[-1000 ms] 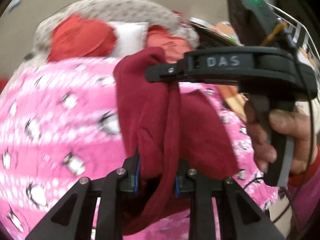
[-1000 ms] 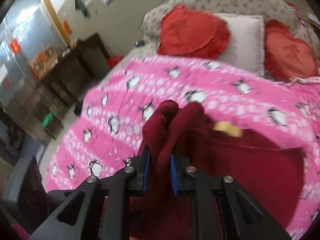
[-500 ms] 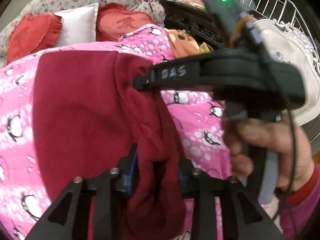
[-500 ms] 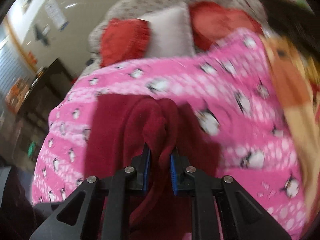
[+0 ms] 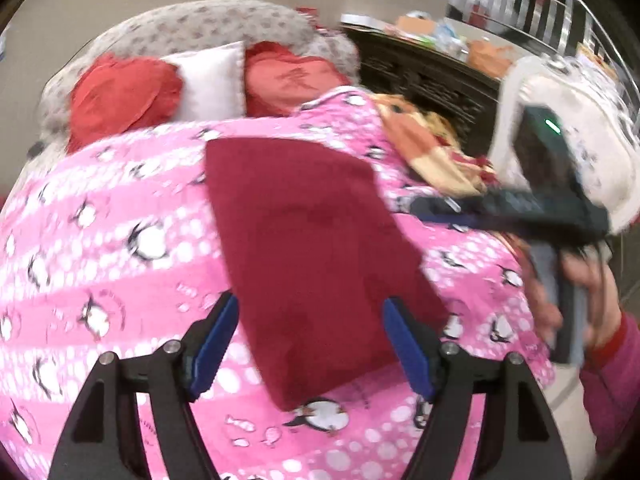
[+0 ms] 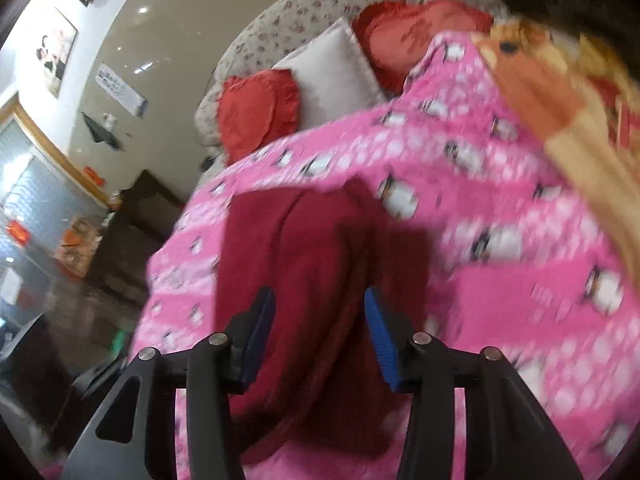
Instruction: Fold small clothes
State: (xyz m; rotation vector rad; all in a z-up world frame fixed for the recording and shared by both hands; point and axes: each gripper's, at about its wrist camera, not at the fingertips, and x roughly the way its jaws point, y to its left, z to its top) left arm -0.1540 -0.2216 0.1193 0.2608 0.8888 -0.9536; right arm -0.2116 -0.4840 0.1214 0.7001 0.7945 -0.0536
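Both grippers, left gripper (image 5: 310, 346) and right gripper (image 6: 320, 336), have just been opening and now gape around the soft, floppy maroon garment (image 5: 308, 248) lying on the bed's pink penguin blanket (image 5: 120, 240), so I'd grab near corners.

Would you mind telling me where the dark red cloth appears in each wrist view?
Left wrist: dark red cloth lies centre, flat on the pink penguin blanket.
Right wrist: the cloth sits lower centre, rumpled.
Shared landmark: the white pillow between two red cushions.
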